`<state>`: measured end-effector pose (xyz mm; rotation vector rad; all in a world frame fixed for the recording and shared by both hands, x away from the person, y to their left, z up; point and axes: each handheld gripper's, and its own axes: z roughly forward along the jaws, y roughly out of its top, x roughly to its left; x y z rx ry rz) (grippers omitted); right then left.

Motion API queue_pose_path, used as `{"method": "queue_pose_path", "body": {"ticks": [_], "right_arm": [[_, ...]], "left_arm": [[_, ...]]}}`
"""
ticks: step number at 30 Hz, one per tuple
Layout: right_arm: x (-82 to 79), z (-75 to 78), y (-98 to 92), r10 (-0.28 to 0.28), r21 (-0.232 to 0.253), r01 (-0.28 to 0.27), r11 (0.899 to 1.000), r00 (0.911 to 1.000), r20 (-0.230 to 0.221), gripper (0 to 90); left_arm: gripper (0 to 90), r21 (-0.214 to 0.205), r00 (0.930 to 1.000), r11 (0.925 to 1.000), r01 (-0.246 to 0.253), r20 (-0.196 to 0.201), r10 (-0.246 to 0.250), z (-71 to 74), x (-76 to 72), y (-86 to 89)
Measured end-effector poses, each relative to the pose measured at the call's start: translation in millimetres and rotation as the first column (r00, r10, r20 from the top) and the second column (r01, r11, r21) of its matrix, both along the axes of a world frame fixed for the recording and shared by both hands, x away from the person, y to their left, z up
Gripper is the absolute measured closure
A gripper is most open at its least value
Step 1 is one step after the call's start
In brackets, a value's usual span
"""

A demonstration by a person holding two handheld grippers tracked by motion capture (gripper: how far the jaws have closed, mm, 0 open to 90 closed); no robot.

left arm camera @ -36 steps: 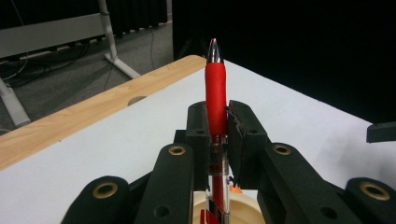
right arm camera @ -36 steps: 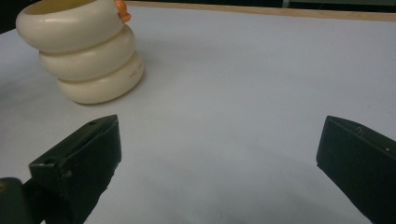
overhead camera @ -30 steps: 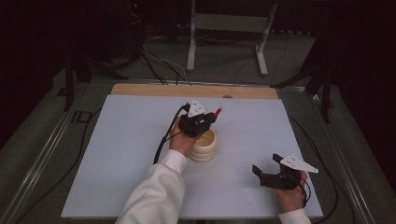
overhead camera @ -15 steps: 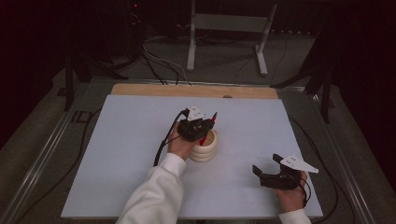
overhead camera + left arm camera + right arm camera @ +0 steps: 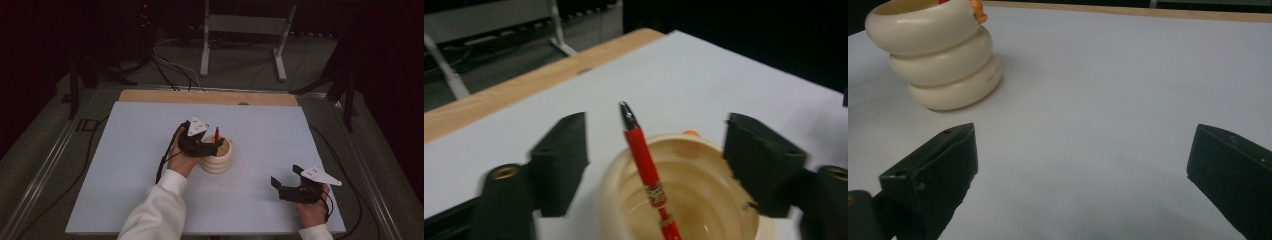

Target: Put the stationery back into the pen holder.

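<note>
Red pen [image 5: 644, 160] dropped in the cream cup [image 5: 218, 156], left tool [image 5: 656, 165] spread wide above it.

Left hand [image 5: 181, 159] is held over the cup at mid-counter, sleeve angled in from below; the tool's jaws have just been opening, and the pen is seen between them with neither pad touching it. The pen is leaned in the cup, silver tip up, with a small label too blurred to be read. The cup is glossy, shaped as 3 stacked rounded rings, with an orange nub at the rim and tiny unreadable print on the lowest ring. Right tool [image 5: 289, 186] is rested low near the counter's [image 5: 125, 165] near right edge, jaws wide, nothing gripped. The counter surface is matte pale blue.
</note>
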<state>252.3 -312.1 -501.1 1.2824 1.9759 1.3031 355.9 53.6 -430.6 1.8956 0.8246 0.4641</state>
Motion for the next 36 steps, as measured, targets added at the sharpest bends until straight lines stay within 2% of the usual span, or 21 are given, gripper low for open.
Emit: {"method": "queue_pose_path", "body": {"ticks": [4, 9, 13, 17, 18, 19, 22, 24, 28, 33, 36], "right_arm": [[-0.4, 0.2, -0.2, -0.001, 0.001, 0.001, 1.000, 1.0000, 0.002, 0.5], [-1.3, 0.7, 1.0, 0.001, 0.003, -0.001, 1.000, 1.0000, 0.004, 0.5], [-1.9, 1.3, 1.5, 0.002, 0.004, -0.002, 1.000, 1.0000, 0.006, 0.5], [-2.8, 1.4, 1.9, 0.003, 0.005, -0.003, 1.000, 0.9999, 0.010, 0.5], [-2.8, 1.4, 1.9, 0.003, 0.005, -0.003, 1.000, 0.9999, 0.010, 0.5], [-3.1, 1.6, 1.9, 0.003, 0.007, -0.003, 1.000, 0.9999, 0.010, 0.4], [-3.6, 1.8, 1.9, 0.002, 0.007, -0.002, 1.000, 0.9999, 0.012, 0.4], [-3.7, 1.8, 2.2, 0.003, 0.008, -0.003, 1.000, 0.9999, 0.014, 0.5], [-4.5, 2.1, 2.5, 0.006, 0.010, -0.006, 1.000, 0.9998, 0.018, 0.5], [-5.7, 2.7, 2.5, 0.005, 0.017, -0.006, 1.000, 0.9996, 0.029, 0.4], [-6.3, 3.3, 2.0, 0.002, 0.020, -0.002, 1.000, 0.9993, 0.038, 0.4]], "left_arm": [[15.2, -0.003, 0.9990, 0.9990, -0.045, 0.010, 0.045, 5.8, -6.2, 24.2], [1.6, -0.003, 0.9954, 0.9955, -0.095, 0.012, 0.095, 10.2, -14.9, 59.8], [0.1, 0.017, 0.9904, 0.9908, -0.134, 0.035, 0.134, 11.2, -24.1, 87.1], [0.1, 0.012, 0.9837, 0.9845, -0.175, 0.046, 0.174, 7.0, -32.3, 113.1], [0.1, 0.012, 0.9837, 0.9845, -0.175, 0.046, 0.174, 7.0, -32.3, 113.1], [0.1, 0.002, 0.9780, 0.9794, -0.202, 0.053, 0.201, 3.1, -37.0, 127.0], [0.2, 0.007, 0.9711, 0.9727, -0.232, 0.059, 0.231, -3.3, -43.8, 142.9], [0.2, 0.004, 0.9692, 0.9708, -0.240, 0.060, 0.239, -8.5, -49.2, 151.7], [0.2, 0.025, 0.9656, 0.9672, -0.253, 0.069, 0.251, -21.2, -62.0, 163.4], [0.2, 0.029, 0.9587, 0.9609, -0.275, 0.082, 0.272, -36.8, -76.7, 170.3], [0.2, 0.019, 0.9564, 0.9596, -0.281, 0.088, 0.278, -43.9, -83.5, 173.6]]}}
